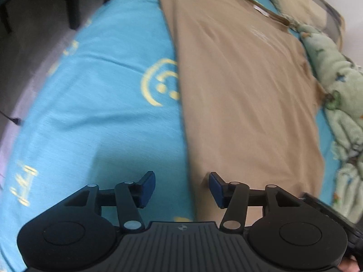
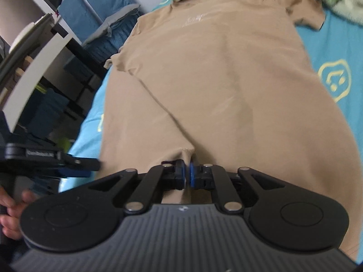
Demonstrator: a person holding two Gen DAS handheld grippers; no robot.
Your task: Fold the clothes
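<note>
one tan shirt (image 1: 245, 90) on blue sheet (image 1: 102, 113); left gripper (image 1: 182, 189) gapes, right gripper (image 2: 187, 175) pinches its hem.

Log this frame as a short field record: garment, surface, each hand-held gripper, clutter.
garment: tan T-shirt, spread flat, collar at far end
surface: blue bedsheet with yellow face prints
left hand-held gripper: open, over the shirt's hem-side edge, holding nothing
right hand-held gripper: shut on the T-shirt's hem
clutter: green blanket bunched beside the shirt
</note>
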